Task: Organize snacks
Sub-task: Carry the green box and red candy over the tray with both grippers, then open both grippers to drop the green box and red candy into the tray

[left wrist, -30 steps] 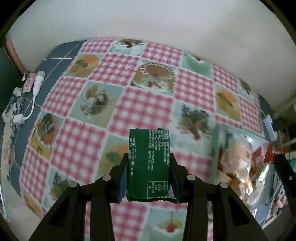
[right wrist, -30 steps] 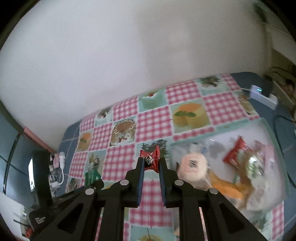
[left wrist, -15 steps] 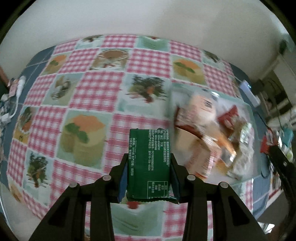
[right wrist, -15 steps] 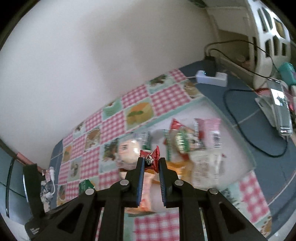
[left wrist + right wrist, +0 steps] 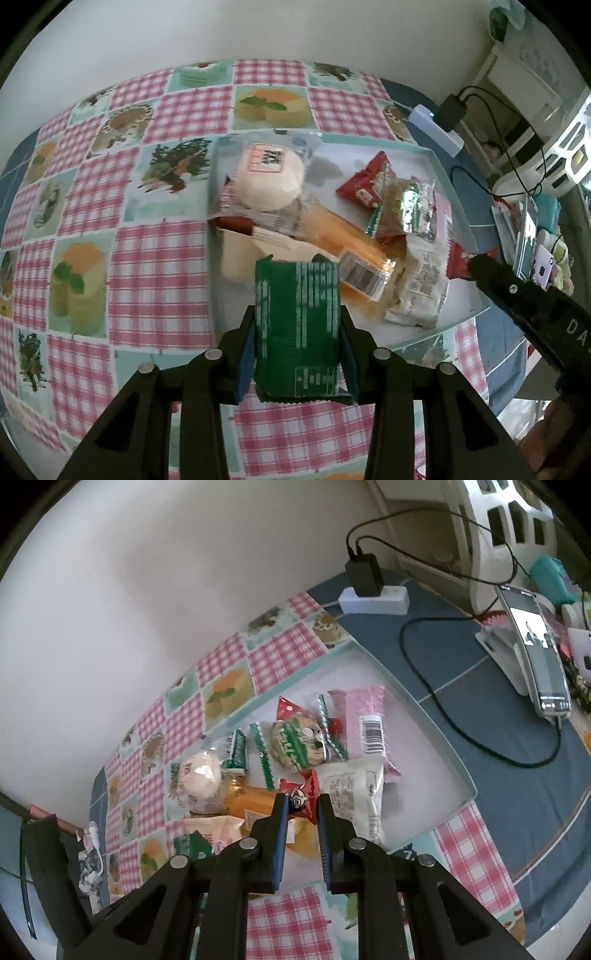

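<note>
The left hand-held gripper (image 5: pixel 297 354) clamps a green foil snack packet (image 5: pixel 297 328) above the pale shallow tray (image 5: pixel 448 181). At three o'clock, the right hand-held gripper (image 5: pixel 300 812) pinches a small red wrapped candy (image 5: pixel 301 800) over heaped snack packets (image 5: pixel 295 744). Checked tablecloth (image 5: pixel 159 280) covers the table.

tray (image 5: pixel 436 734): right half bare | left: snack pile (image 5: pixel 295 746)
</note>
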The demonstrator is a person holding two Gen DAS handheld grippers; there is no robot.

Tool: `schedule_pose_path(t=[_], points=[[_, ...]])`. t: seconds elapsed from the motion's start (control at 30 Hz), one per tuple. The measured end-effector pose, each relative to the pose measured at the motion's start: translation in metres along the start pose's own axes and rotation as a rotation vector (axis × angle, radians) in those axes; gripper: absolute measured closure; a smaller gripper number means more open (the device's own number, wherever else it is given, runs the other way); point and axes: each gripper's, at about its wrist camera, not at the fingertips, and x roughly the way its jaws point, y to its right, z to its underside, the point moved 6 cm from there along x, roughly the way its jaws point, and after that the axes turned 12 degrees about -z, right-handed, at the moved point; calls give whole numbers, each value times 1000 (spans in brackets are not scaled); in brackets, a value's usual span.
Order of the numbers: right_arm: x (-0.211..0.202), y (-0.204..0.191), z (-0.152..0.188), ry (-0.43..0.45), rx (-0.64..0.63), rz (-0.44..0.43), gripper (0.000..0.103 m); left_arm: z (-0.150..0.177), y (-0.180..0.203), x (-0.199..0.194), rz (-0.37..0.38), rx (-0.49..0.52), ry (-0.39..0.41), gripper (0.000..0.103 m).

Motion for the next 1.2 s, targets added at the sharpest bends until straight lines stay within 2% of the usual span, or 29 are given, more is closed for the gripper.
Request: schedule_pose_path(t=[0.2,0.3,0.47,0.67,0.73,0.8,0.97,1.03,1.1,1.17,1.2], points=[[7,6,3,-31,15,11,86,-2,9,0,12,22,25,61],[10,10,5,-43,23,14,86,-3,8,-3,25,24,28,56],[16,13,9,-67,37,24,86,-6,-3,-11,2,9,65,50],[30,17,20,-129,42,38,84,-6,-23,-12,5,-44,62,46],[32,18,24,-142,43,42,83,-5,-32,-13,-6,-67,63,32],[34,18,27,-152,43,52,83,-3,-43,-12,-24,-95,63,29],[35,17,36,-171,12,101,82,5,-73,-3,-169,-116,37,20],[34,16,40,-174,7,115,72,10,-83,4,-215,-120,16,19],[32,13,44,-172,-11,127,49,16,-92,9,-248,-124,-6,15],[28,10,47,-166,-33,138,36,21,-100,12,-281,-130,-15,12],[27,8,49,-164,-43,139,33,23,-102,13,-293,-129,-15,12]])
